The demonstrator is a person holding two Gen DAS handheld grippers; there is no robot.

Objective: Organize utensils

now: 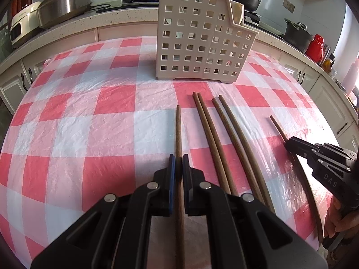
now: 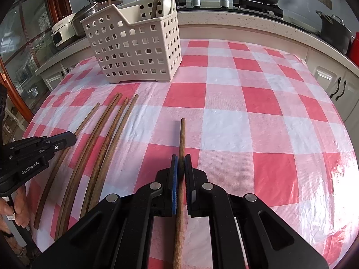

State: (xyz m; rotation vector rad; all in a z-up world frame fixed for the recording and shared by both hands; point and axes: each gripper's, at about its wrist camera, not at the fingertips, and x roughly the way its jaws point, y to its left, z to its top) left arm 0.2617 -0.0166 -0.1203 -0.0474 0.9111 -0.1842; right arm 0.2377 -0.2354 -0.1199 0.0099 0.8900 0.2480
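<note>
My left gripper (image 1: 178, 159) is shut on a brown wooden chopstick (image 1: 178, 130) that points away toward a cream slotted basket (image 1: 202, 40). My right gripper (image 2: 181, 159) is shut on another chopstick (image 2: 182, 134), its tip also pointing away. Each gripper shows in the other's view: the right gripper (image 1: 289, 144) grips its chopstick (image 1: 278, 126) at the far right, and the left gripper (image 2: 72, 137) holds its chopstick (image 2: 87, 118) at the far left. Two pairs of loose chopsticks (image 1: 208, 127) (image 2: 107, 130) lie on the cloth between them. The basket (image 2: 136, 49) holds wooden handles and a white spoon.
The table wears a red and white checked cloth (image 2: 246, 103). Behind it runs a kitchen counter (image 1: 112, 15) with pots, a rice cooker, pans on a hob and a red flask (image 1: 315, 47). A person's hand (image 2: 20, 210) holds the left gripper's handle.
</note>
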